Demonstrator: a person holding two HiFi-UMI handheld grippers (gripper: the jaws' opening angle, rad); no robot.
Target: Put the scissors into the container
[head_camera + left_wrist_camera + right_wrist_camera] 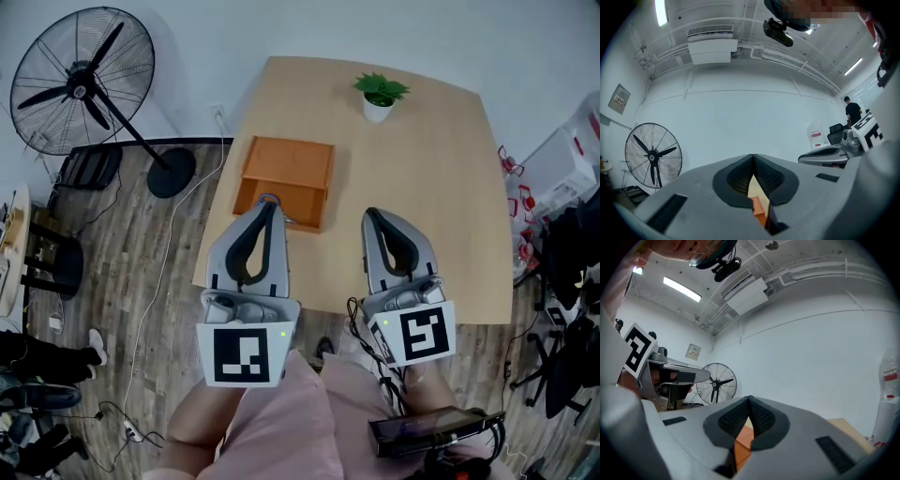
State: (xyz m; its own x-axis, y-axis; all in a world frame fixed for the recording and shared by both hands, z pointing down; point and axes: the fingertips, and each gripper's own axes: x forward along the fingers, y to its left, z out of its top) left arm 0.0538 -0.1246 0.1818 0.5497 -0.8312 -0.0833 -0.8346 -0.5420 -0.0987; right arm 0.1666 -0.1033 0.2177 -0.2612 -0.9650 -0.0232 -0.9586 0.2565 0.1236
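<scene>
The orange container (286, 169) stands on the left half of the wooden table (412, 187). It looks like an open box with a lower front section. I see no scissors plainly; a small rounded bluish bit (269, 199) shows just at the tip of my left gripper (267, 204), at the container's front. That gripper is shut, its pads meeting with nothing between them. My right gripper (372, 214) is also shut and empty, above bare table to the right of the container. Through each gripper's own view a sliver of orange container (760, 209) (742, 439) shows beneath the jaws.
A small potted plant (379, 95) stands at the table's far edge. A large floor fan (82, 82) stands on the wooden floor to the left. Chairs and boxes crowd the right side (562, 234). A person stands far off in the left gripper view (853, 111).
</scene>
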